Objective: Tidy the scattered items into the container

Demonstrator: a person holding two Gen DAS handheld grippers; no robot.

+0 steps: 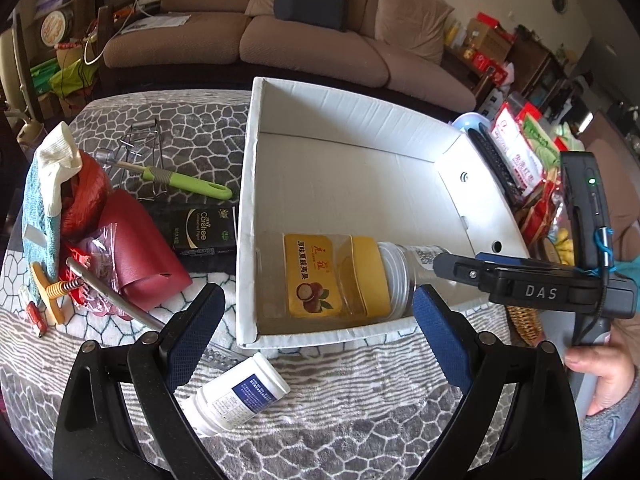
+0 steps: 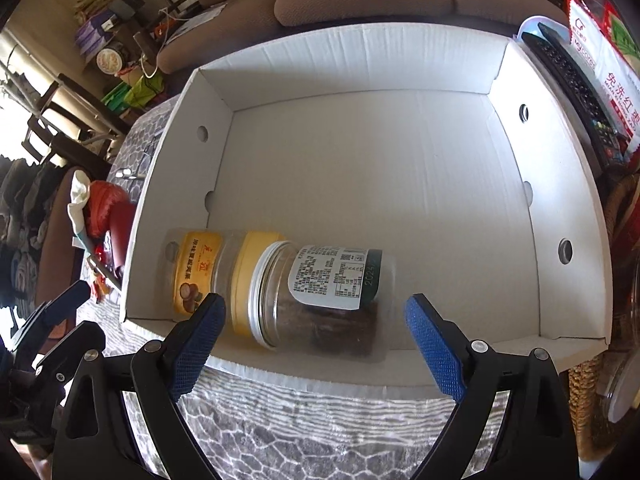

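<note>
A white cardboard box (image 1: pixel 248 200) (image 2: pixel 360 60) stands on the patterned tablecloth. Two jars lie on their sides in its near left corner: a yellow-lidded plastic jar (image 1: pixel 316 276) (image 2: pixel 196 268) and a clear glass jar (image 2: pixel 320 280) (image 1: pixel 400 268) with a white label. My right gripper (image 2: pixel 316 316) (image 1: pixel 444 266) hangs open above the box's near edge, and its pads stand clear of the glass jar. My left gripper (image 1: pixel 318 320) (image 2: pixel 60 300) is open over the front left corner. A white pill bottle (image 1: pixel 240 392) lies on the cloth just below it.
Left of the box lie a green-handled tool (image 1: pixel 188 182), a black carton (image 1: pixel 204 230), a red pouch (image 1: pixel 136 248), a red mesh bundle (image 1: pixel 84 196) and a metal rod (image 1: pixel 116 296). Snack packets (image 1: pixel 520 152), a remote (image 1: pixel 496 164) and a wicker basket (image 1: pixel 524 324) crowd the right side.
</note>
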